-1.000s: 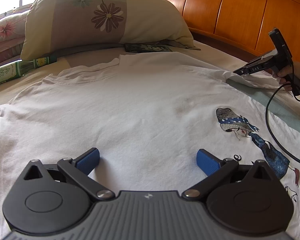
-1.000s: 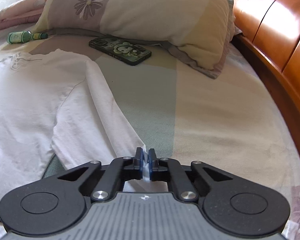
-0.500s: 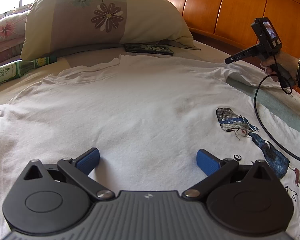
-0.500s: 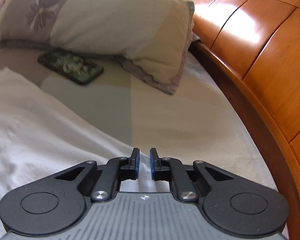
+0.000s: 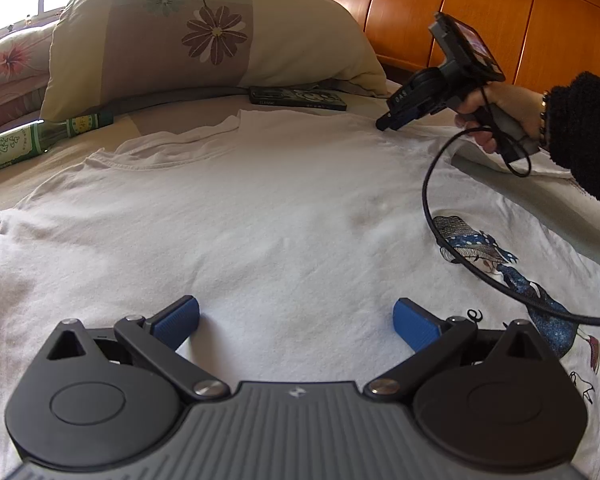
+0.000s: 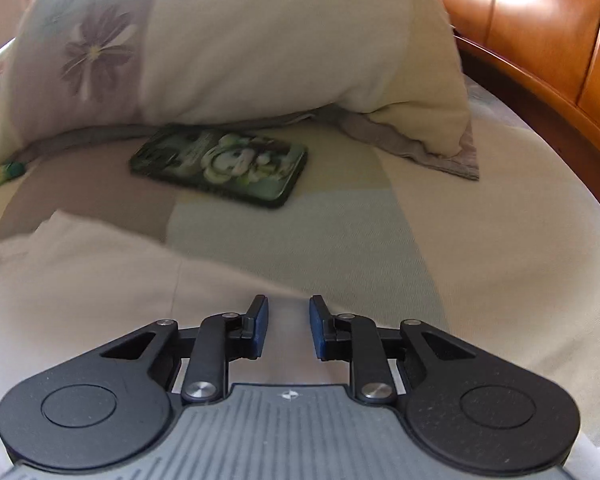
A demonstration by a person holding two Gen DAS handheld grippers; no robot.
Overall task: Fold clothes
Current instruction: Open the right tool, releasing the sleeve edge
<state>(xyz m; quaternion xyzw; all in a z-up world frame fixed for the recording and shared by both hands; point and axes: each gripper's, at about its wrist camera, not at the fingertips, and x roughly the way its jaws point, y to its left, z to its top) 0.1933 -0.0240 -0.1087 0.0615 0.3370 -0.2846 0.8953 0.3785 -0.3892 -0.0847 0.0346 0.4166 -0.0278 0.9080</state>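
Observation:
A white T-shirt with a printed girl figure lies spread flat on the bed. My left gripper hovers over its lower middle, open wide, nothing between the blue pads. My right gripper, held by a hand in a dark sleeve, hangs just above the shirt's far right shoulder. In the right wrist view that gripper has its jaws opening with a narrow gap and only the shirt's edge and bedsheet below it, nothing pinched.
A flowered pillow leans at the head of the bed, with a phone in front of it and a green bottle to the left. The wooden headboard runs along the right. A black cable trails across the shirt.
My right gripper let go of the sleeve, opened a little, and swung left from the sleeve end toward the shoulder near the collar. The left gripper stayed still.

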